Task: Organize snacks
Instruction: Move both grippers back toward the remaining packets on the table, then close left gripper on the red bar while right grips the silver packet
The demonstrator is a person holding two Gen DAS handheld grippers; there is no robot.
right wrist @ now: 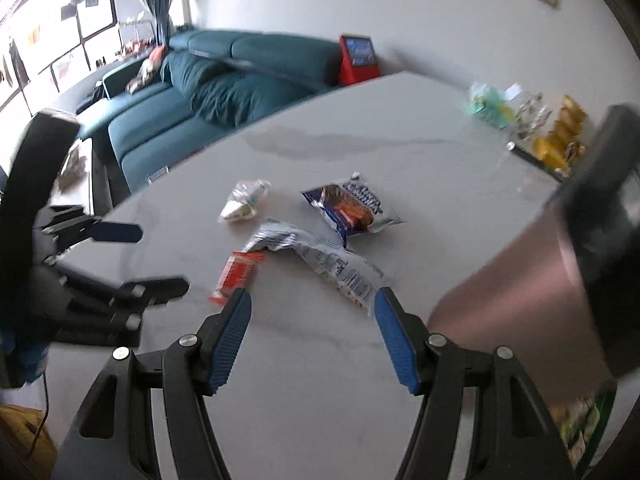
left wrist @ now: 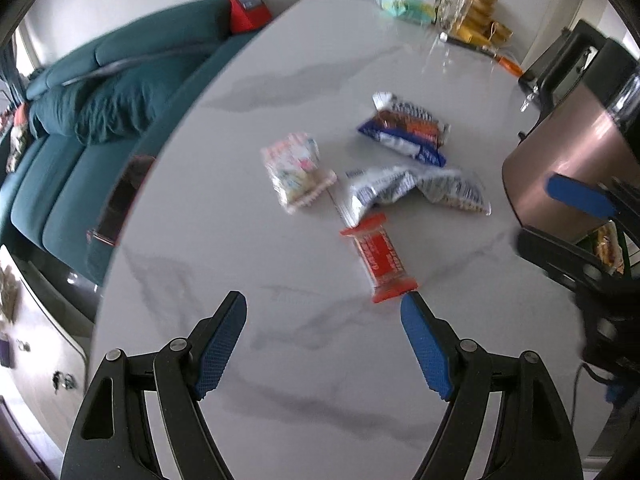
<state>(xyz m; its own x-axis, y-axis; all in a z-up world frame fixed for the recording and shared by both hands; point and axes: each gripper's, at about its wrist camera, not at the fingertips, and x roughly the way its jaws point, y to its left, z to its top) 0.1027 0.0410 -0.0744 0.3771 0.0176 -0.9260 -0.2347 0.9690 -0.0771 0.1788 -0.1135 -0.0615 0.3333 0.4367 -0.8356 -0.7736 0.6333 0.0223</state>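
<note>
Several snack packets lie on the marbled white table (left wrist: 280, 360): a red bar (left wrist: 380, 258), a crumpled white-and-blue bag (left wrist: 416, 190), a blue-and-brown packet (left wrist: 406, 130) and a pink-and-white packet (left wrist: 298, 170). My left gripper (left wrist: 324, 312) is open and empty, its right fingertip just short of the red bar. My right gripper (right wrist: 312, 304) is open and empty above the table, with the red bar (right wrist: 236, 276) by its left fingertip and the white-and-blue bag (right wrist: 332, 264) ahead. The blue-and-brown packet (right wrist: 350, 208) and the pink-and-white packet (right wrist: 244, 202) lie further off.
A rose-coloured container with a black lid (left wrist: 576, 148) stands at the table's right; it also shows in the right wrist view (right wrist: 532, 300). Yellow and green items (left wrist: 448, 10) crowd the far corner. A teal sofa (left wrist: 92, 120) and a red device (left wrist: 246, 6) lie beyond the left edge.
</note>
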